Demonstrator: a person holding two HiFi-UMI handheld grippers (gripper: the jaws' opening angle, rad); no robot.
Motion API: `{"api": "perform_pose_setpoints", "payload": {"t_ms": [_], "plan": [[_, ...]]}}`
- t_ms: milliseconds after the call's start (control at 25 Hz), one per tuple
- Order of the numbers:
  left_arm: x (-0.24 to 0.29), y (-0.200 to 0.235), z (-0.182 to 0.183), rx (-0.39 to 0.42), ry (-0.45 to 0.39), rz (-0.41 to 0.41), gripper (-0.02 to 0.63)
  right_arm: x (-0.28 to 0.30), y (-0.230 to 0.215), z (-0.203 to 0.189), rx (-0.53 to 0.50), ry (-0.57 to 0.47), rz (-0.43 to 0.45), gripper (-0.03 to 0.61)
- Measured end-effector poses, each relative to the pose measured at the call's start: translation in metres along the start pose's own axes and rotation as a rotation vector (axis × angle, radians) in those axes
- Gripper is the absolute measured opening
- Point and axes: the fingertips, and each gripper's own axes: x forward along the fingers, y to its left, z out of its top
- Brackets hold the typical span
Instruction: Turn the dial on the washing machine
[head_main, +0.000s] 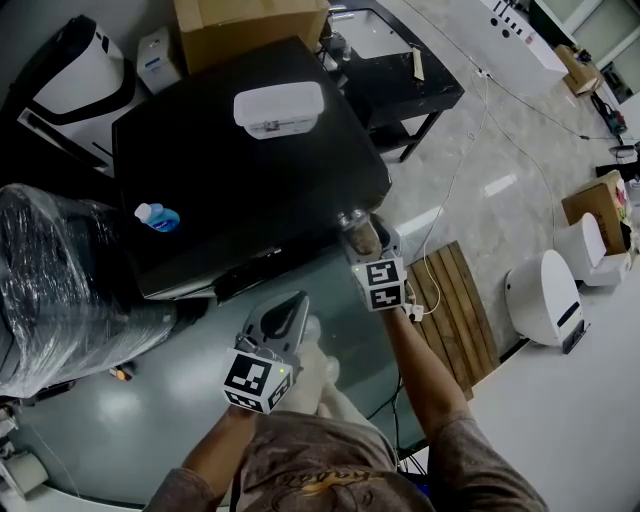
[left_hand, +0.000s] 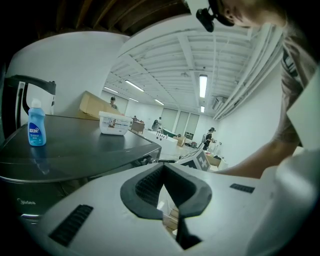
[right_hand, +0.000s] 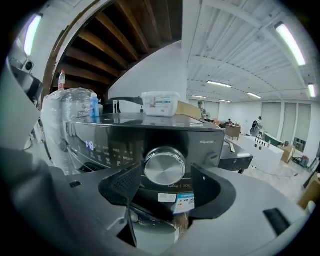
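Silver and round, the metal dial (right_hand: 164, 165) sits near the right corner of the glossy black washing machine's (right_hand: 115, 137) front. The right gripper (right_hand: 166, 176) faces it with its jaws spread. The left gripper's (left_hand: 163, 167) jaws are pressed together, empty.

The washing machine's flat black top (head_main: 250, 190) fills the upper middle of the frame. A white lidded box (head_main: 278, 108) lies on it near its far edge, and a blue bottle (head_main: 158, 216) lies toward its left side, well apart from the box. The pale floor (head_main: 480, 150) carries the machine, with a wooden slatted pallet (head_main: 455, 310) at lower right and a plastic-wrapped appliance (head_main: 60, 290) at left.
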Motion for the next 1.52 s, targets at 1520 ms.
{"api": "perform_pose_setpoints", "payload": {"t_ms": [1520], "plan": [[0.003, 0.005, -0.013, -0.008, 0.041, 0.009, 0.000, 0.015, -0.005, -0.005, 0.410, -0.062, 0.119, 0.273]]}}
